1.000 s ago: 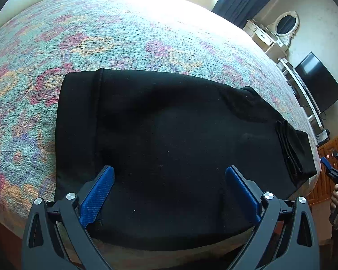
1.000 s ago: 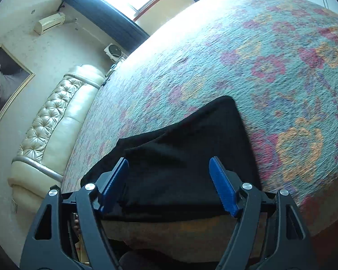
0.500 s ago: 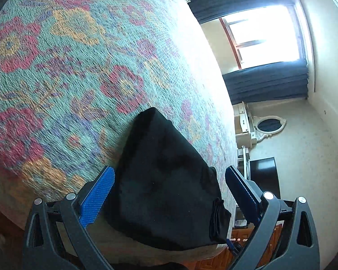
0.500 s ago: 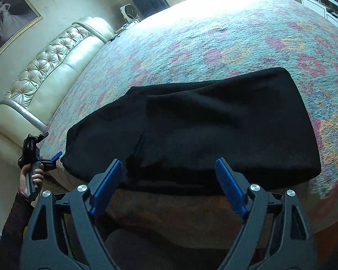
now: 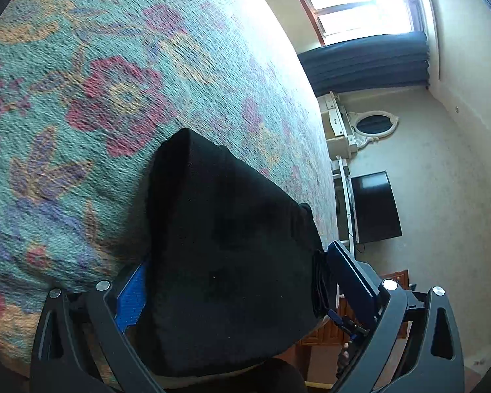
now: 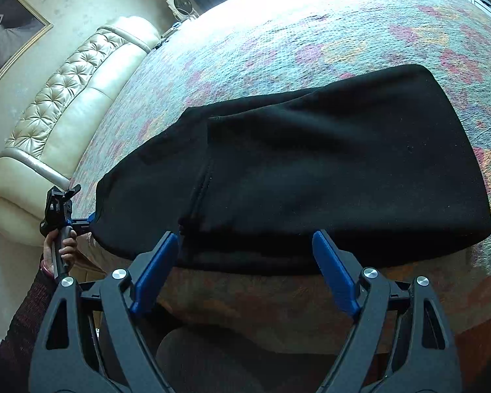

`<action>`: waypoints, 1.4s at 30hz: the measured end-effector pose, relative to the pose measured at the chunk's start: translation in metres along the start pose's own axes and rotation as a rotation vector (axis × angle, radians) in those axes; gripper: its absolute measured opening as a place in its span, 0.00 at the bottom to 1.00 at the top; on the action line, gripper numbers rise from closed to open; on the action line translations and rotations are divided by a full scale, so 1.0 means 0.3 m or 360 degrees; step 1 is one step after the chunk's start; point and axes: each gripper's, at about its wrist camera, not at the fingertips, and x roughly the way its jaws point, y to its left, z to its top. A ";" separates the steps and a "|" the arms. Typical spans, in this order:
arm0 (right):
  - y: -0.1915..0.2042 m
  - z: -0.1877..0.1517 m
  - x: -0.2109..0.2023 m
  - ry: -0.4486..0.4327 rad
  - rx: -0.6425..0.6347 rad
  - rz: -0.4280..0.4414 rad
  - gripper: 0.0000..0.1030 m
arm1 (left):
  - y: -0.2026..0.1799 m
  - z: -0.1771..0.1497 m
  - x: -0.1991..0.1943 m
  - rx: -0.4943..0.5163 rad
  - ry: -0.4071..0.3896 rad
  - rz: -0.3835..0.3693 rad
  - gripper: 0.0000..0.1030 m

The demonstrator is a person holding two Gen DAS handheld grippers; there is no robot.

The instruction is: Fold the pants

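The black pants (image 6: 327, 170) lie folded on the floral bedspread, along the bed's near edge. In the left wrist view the pants (image 5: 232, 255) fill the space between my open blue-padded fingers. My left gripper (image 5: 239, 278) is open and straddles one end of the folded pants; it also shows small in the right wrist view (image 6: 78, 219) at the pants' left end. My right gripper (image 6: 248, 262) is open, just in front of the pants' near edge, holding nothing.
The floral bedspread (image 6: 343, 26) stretches far beyond the pants. A tufted cream headboard (image 6: 65, 98) stands at the left. A dresser with an oval mirror (image 5: 373, 124) and a dark TV (image 5: 373, 209) line the wall past the bed.
My left gripper has swung round to the pants' end and moved in until the cloth lies between its open fingers. My right gripper has drawn back a little toward the bed's edge.
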 end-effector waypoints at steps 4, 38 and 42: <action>0.006 -0.005 0.023 0.0039 0.0025 0.0036 0.82 | -0.015 -0.002 0.032 0.0018 0.0012 -0.0005 0.94; 0.009 0.012 -0.096 -0.0168 0.0202 0.0192 0.82 | -0.908 -0.218 0.525 0.0569 0.0363 -0.0103 0.15; -0.069 0.023 -0.185 -0.0378 0.0354 0.0141 0.82 | -0.932 -0.298 0.773 0.0591 0.0489 0.0015 0.15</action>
